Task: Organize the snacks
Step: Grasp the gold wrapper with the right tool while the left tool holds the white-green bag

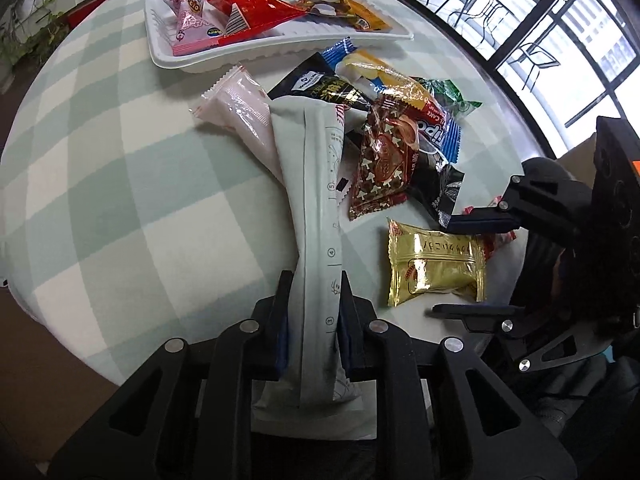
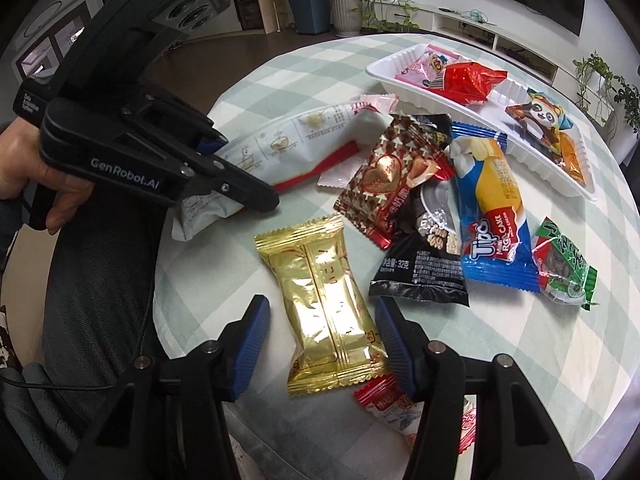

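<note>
Left gripper point(image 1: 312, 320): clamped on a long pale sachet point(image 1: 316, 208), pads pressing both sides near one end.
Sachet position: other end lies across the snack pile point(image 1: 400, 136) on the checked tablecloth point(image 1: 120, 184).
Right gripper point(image 2: 320, 344): jaws apart, straddling the gold packet point(image 2: 324, 312); pad contact cannot be told.
Gold packet: flat on the cloth, near the table edge.
Tray point(image 1: 168, 56): white, holds pink, red and panda packets.
</note>
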A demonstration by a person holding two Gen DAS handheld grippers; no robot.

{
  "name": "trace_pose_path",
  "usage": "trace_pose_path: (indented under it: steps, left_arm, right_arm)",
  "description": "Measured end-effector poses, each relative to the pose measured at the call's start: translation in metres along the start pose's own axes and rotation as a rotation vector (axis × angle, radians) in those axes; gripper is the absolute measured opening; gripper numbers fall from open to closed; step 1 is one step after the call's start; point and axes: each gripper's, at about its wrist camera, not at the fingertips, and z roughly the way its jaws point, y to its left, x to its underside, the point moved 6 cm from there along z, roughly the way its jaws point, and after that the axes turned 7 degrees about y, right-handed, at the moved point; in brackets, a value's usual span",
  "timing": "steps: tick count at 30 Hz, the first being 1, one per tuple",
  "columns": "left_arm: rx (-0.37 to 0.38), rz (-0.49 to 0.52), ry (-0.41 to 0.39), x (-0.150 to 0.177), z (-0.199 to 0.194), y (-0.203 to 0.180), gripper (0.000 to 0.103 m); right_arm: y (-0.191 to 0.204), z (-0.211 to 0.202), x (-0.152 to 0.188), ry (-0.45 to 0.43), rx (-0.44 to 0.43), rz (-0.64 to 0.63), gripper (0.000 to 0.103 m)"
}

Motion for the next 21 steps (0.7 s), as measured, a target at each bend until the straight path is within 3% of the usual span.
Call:
trace_pose_path:
  steps: [3,7,10,14,21]
  left_arm:
    - [-0.046,0.029,0.006,0.003,-0.003,-0.004,0.027]
    - [-0.075,0.059,-0.010,0.008,-0.003,-0.002,0.027]
    - [-0.093,0.079,-0.022,0.010,-0.003,-0.001,0.025]
    - [-0.146,0.102,-0.044,0.009,0.000,-0.002,0.024]
    - [-0.164,0.073,-0.115,0.009,-0.013,0.002,0.016]
  right_arm:
    - [0.003,0.000,0.002,0.001,0.005,-0.011,0.059]
    - [0.001,0.000,0.000,0.001,0.010,-0.003,0.055]
    - [-0.001,0.001,-0.001,0.010,0.014,0.011,0.049]
    - [-0.002,0.001,-0.001,0.018,0.031,0.001,0.034]
    - [-0.002,0.000,0.000,0.004,0.014,0.014,0.033]
